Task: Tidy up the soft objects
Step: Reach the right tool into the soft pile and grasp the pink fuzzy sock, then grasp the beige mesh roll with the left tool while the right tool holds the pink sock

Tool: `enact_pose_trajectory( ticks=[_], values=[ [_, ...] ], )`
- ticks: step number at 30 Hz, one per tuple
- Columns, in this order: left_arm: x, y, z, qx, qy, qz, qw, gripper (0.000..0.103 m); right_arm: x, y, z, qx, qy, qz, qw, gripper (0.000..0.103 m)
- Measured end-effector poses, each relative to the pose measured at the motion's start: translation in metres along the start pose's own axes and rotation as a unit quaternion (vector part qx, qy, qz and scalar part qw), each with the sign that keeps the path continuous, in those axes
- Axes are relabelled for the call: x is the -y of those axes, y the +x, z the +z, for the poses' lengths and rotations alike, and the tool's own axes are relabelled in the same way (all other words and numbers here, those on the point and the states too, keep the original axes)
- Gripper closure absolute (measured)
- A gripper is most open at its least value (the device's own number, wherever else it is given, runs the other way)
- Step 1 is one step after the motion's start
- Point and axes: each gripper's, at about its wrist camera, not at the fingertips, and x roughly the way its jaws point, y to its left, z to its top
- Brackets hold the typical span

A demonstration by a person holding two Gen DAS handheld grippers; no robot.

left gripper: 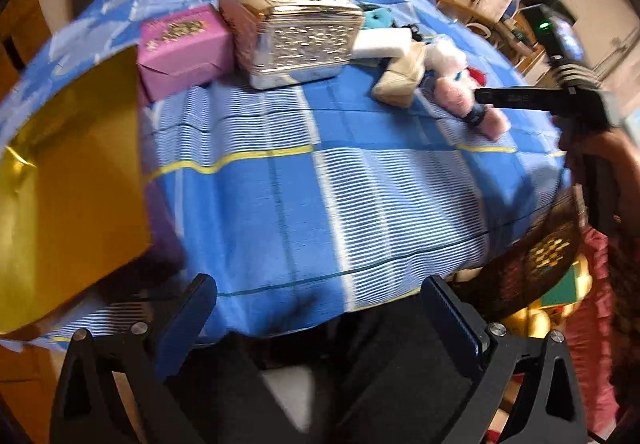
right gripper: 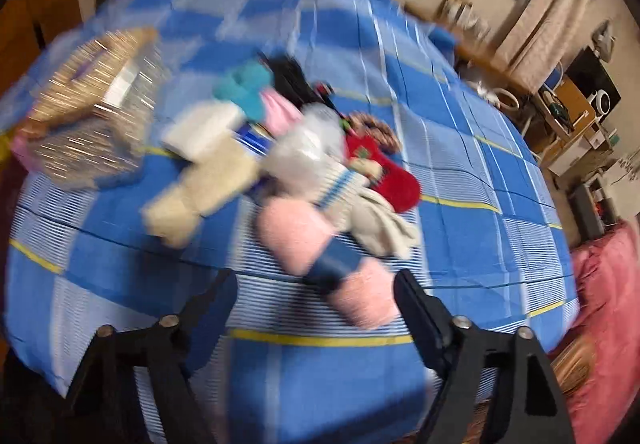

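Observation:
A heap of soft things lies on the blue checked tablecloth point(right gripper: 460, 148): a rolled pink pair of socks with a dark blue band point(right gripper: 332, 264), a cream pair point(right gripper: 200, 184), a red sock point(right gripper: 384, 172), a white striped sock point(right gripper: 320, 168) and a teal piece point(right gripper: 244, 88). My right gripper point(right gripper: 316, 292) is open, its fingers on either side of the pink roll's near end without pressing it. In the left wrist view the right gripper point(left gripper: 486, 97) reaches the pink roll point(left gripper: 460, 92). My left gripper point(left gripper: 320, 308) hangs open over the table's near edge, holding nothing.
An open gold-lined box point(left gripper: 72, 184) stands at the near left, with a pink box point(left gripper: 184, 48) and an ornate silver-gold box point(left gripper: 292, 36) behind it. A dark woven basket point(left gripper: 536, 260) sits below the table's right edge. Pink fabric point(right gripper: 600, 284) lies to the right.

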Motion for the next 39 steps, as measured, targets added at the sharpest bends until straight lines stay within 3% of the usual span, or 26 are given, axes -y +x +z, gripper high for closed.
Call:
enact_pose_trajectory(
  ticks=[3, 5, 9, 11, 14, 18, 22, 28, 31, 36, 39],
  values=[
    [0.0, 0.006, 0.006, -0.002, -0.015, -0.009, 0.9999, 0.001, 0.013, 0.018, 0.011, -0.025, -0.005, 0.035, 0.999, 0.025],
    [0.003, 0.008, 0.01, -0.006, -0.011, -0.011, 0.9999, 0.001, 0.017, 0.03, 0.015, -0.051, -0.007, 0.033, 0.998, 0.025],
    [0.015, 0.015, 0.019, -0.013, 0.017, -0.064, 0.9977, 0.0, 0.017, 0.054, 0.015, -0.097, -0.024, 0.058, 0.993, 0.027],
    [0.021, 0.019, 0.024, -0.021, 0.034, -0.067, 0.997, 0.0, 0.021, 0.065, 0.015, -0.121, -0.009, 0.075, 0.99, 0.027],
    [0.032, 0.024, 0.033, -0.017, 0.058, -0.051, 0.9969, 0.0, 0.024, 0.068, 0.016, -0.124, -0.01, 0.073, 0.99, 0.039],
    [0.041, 0.033, 0.05, -0.007, 0.067, -0.052, 0.9964, 0.0, 0.034, 0.06, 0.016, -0.106, 0.004, 0.093, 0.99, 0.053],
    [0.049, 0.044, 0.07, 0.007, 0.075, -0.04, 0.9963, 0.0, 0.061, 0.05, 0.01, -0.081, 0.068, 0.165, 0.981, 0.054],
    [0.07, 0.07, 0.097, 0.034, 0.105, -0.012, 0.9938, 0.0, 0.111, 0.032, -0.009, -0.018, 0.196, 0.284, 0.938, 0.054],
    [0.085, 0.09, 0.115, 0.036, 0.127, 0.012, 0.9911, 0.0, 0.127, 0.023, -0.011, 0.012, 0.234, 0.27, 0.934, 0.054],
    [0.104, 0.126, 0.151, 0.051, 0.155, 0.071, 0.984, 0.001, 0.13, 0.025, -0.014, -0.003, 0.27, 0.245, 0.931, 0.054],
    [0.11, 0.14, 0.167, 0.067, 0.17, 0.087, 0.9793, 0.001, 0.133, 0.024, -0.018, -0.003, 0.279, 0.241, 0.93, 0.054]
  ],
)
